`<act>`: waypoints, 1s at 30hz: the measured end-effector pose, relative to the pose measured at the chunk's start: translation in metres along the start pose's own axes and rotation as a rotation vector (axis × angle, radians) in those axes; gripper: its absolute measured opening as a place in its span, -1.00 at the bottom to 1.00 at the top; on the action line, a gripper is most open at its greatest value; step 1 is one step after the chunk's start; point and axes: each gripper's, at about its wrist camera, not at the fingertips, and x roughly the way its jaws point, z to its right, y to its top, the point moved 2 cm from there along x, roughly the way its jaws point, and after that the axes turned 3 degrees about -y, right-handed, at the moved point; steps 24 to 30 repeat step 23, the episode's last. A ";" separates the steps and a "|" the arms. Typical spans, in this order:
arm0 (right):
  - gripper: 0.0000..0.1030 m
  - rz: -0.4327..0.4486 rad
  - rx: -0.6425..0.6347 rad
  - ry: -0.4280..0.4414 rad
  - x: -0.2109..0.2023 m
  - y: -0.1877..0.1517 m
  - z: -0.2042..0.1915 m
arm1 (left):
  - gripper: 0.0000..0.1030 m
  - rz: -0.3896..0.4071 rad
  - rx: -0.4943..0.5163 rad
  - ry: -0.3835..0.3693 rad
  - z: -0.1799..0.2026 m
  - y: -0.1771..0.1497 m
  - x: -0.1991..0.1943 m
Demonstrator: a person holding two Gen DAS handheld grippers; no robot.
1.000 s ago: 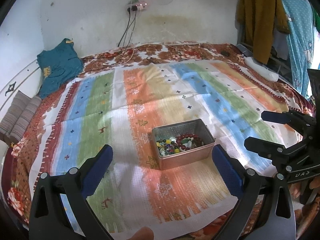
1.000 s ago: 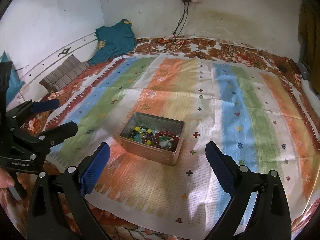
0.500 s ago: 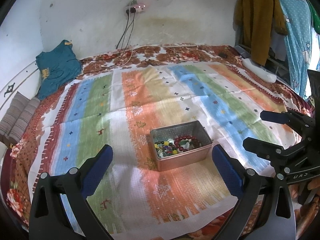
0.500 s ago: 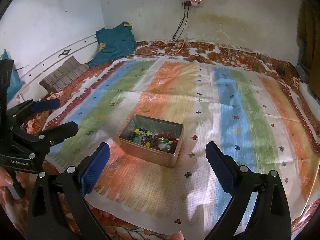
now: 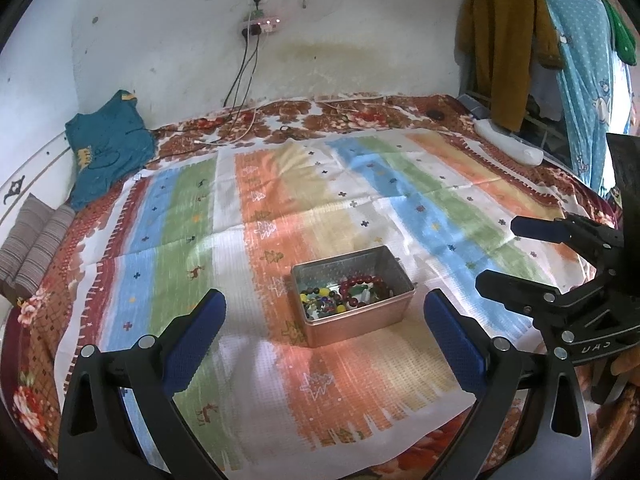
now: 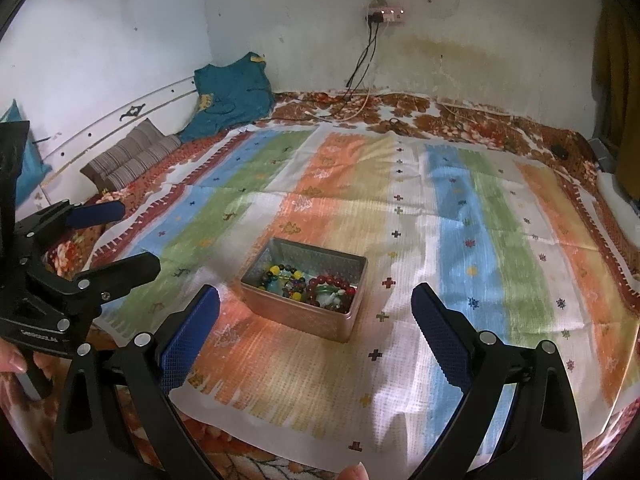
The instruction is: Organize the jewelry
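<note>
A small metal tin (image 5: 360, 322) sits on the striped cloth and holds a red bead bracelet (image 5: 365, 281) and multicoloured beads (image 5: 318, 302). My left gripper (image 5: 324, 300) hovers open in front of the tin, nothing between its blue pads. The right gripper (image 5: 498, 252) shows at the right edge, open too. In the right wrist view the tin (image 6: 304, 320) lies ahead of my open right gripper (image 6: 315, 296), with the red bracelet (image 6: 332, 281) and yellow beads (image 6: 276, 270) inside. The left gripper (image 6: 138, 236) stands open at the left.
The striped cloth (image 5: 192, 264) covers a floral bedsheet (image 5: 32, 320). A teal garment (image 5: 106, 148) and a striped cushion (image 5: 32, 244) lie at the far left. Cables (image 5: 244, 80) hang from a wall socket. Clothes (image 5: 508, 40) hang at the right.
Both views drift only slightly; the tin sits a little further left in the left wrist view. Both grippers stay open and the tin has not moved.
</note>
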 end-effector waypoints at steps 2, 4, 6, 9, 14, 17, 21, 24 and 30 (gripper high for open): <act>0.89 0.005 -0.001 0.000 0.000 0.000 0.000 | 0.89 -0.001 0.000 0.001 0.000 0.000 0.000; 0.89 0.004 -0.002 0.001 0.000 0.001 0.000 | 0.89 -0.001 0.002 0.001 0.000 0.000 0.000; 0.89 0.004 -0.003 0.000 0.000 0.001 0.000 | 0.89 -0.001 0.002 0.002 0.000 0.000 0.000; 0.89 0.004 -0.001 0.000 0.000 0.000 0.000 | 0.89 0.003 0.003 0.007 0.000 0.000 -0.001; 0.89 0.003 -0.001 -0.001 0.000 -0.001 -0.001 | 0.89 0.028 -0.001 0.003 -0.003 0.005 -0.006; 0.89 0.005 -0.001 0.000 0.000 0.000 -0.001 | 0.89 0.037 0.000 0.004 -0.003 0.006 -0.008; 0.89 0.004 -0.002 -0.001 0.000 -0.001 -0.001 | 0.89 0.042 0.001 0.002 -0.002 0.006 -0.009; 0.89 0.007 -0.004 -0.001 0.000 0.000 -0.001 | 0.89 0.048 0.004 0.001 -0.002 0.008 -0.009; 0.89 0.007 -0.004 -0.001 0.000 0.000 -0.001 | 0.89 0.048 0.004 0.001 -0.002 0.008 -0.009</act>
